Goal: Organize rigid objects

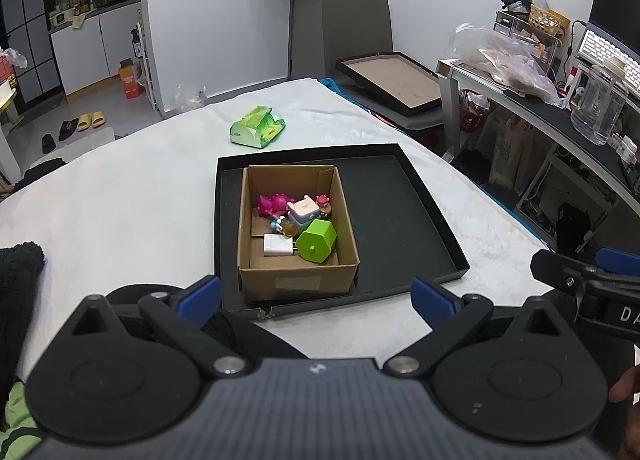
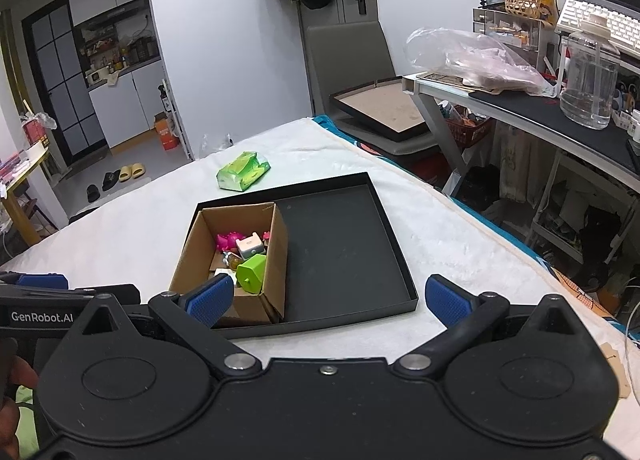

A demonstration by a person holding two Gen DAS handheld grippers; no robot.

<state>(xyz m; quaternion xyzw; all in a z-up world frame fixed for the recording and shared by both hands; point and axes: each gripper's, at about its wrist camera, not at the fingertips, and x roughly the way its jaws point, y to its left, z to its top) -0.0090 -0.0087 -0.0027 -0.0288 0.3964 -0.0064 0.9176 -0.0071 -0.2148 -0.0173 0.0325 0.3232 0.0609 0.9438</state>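
Observation:
A cardboard box (image 1: 296,280) (image 2: 276,260) stands in the left part of a shallow black tray (image 1: 400,220) (image 2: 344,256) on the white-covered surface. Inside the box lie a green hexagonal block (image 1: 317,241) (image 2: 252,273), a white charger (image 1: 277,245), a pink toy (image 1: 273,204) (image 2: 229,241), a pale cube toy (image 1: 303,210) (image 2: 250,246) and small figures. My left gripper (image 1: 316,296) hovers open at the tray's near edge, holding nothing. My right gripper (image 2: 328,298) is open too, in front of the tray, with nothing between its fingers. The right gripper shows at the left wrist view's right edge (image 1: 588,284).
A green tissue pack (image 1: 258,126) (image 2: 242,171) lies beyond the tray. A black cloth (image 1: 18,284) sits at the left. To the right stand a desk (image 2: 560,128) with a plastic bag, a clear jug (image 2: 588,84) and a keyboard, and a grey chair (image 2: 352,56) bearing a picture frame.

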